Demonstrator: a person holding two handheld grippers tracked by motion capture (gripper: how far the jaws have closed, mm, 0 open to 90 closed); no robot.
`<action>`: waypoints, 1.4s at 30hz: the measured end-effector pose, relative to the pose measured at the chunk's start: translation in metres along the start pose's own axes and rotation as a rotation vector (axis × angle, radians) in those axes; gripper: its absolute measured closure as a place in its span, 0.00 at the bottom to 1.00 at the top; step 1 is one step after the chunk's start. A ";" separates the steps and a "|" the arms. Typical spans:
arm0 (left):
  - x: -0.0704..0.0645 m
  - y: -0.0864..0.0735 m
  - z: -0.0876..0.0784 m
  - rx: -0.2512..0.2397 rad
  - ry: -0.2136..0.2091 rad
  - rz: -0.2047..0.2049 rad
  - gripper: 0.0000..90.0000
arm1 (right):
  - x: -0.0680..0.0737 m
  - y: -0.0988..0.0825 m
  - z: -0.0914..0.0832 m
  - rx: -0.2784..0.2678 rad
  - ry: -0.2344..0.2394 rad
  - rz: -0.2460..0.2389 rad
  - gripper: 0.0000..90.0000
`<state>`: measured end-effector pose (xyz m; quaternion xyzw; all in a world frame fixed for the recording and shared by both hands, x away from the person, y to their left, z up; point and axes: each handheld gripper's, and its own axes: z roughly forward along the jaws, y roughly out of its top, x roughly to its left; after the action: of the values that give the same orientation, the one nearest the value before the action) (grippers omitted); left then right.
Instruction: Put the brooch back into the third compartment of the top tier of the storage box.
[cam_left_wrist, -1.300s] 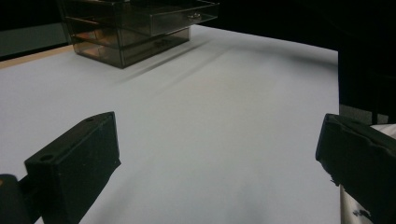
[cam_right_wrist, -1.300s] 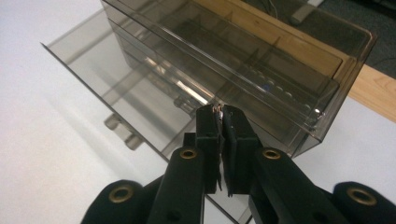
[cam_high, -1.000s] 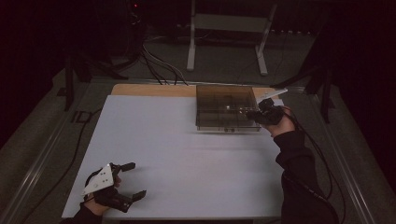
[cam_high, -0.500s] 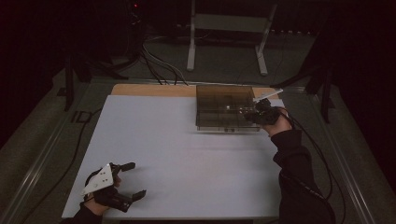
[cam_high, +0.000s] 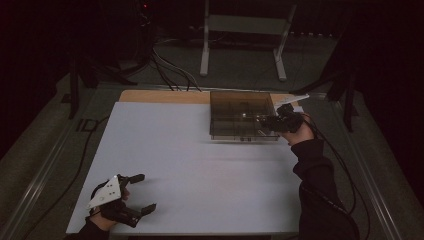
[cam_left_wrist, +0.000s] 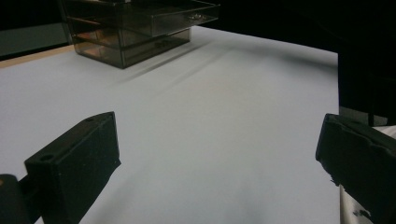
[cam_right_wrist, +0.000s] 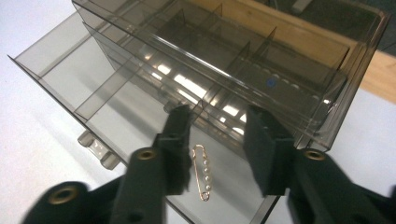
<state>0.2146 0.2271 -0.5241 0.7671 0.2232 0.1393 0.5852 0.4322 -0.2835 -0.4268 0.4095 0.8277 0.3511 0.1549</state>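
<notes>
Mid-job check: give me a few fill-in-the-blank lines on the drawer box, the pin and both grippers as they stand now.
1. The gold pin lies in the box's pulled-out ____.
2. The right gripper hangs over the pin with its jaws ____.
3. The left gripper sits near the table's ____ left corner, far from the smoky drawer box.
4. The white table between the left gripper's jaws holds ____.

Missing words: drawer; open; near; nothing

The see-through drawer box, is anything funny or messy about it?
Nothing is broken or spilled. The drawer box has one drawer pulled out, and a gold safety pin with pearl beads lies in it. The right tool hovers open above the pin.
</notes>
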 end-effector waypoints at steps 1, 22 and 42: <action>0.000 0.000 0.000 0.001 0.000 0.000 0.01 | 0.001 0.000 -0.002 -0.007 0.002 0.000 0.62; -0.001 0.000 0.000 0.001 -0.004 0.003 0.01 | 0.043 0.022 -0.031 -0.153 0.040 0.006 0.11; -0.001 0.000 0.000 0.003 -0.010 0.004 0.01 | 0.095 0.035 -0.035 -0.221 0.172 -0.114 0.00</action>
<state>0.2140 0.2261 -0.5238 0.7692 0.2191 0.1364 0.5846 0.3750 -0.2099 -0.3744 0.3108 0.8162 0.4645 0.1469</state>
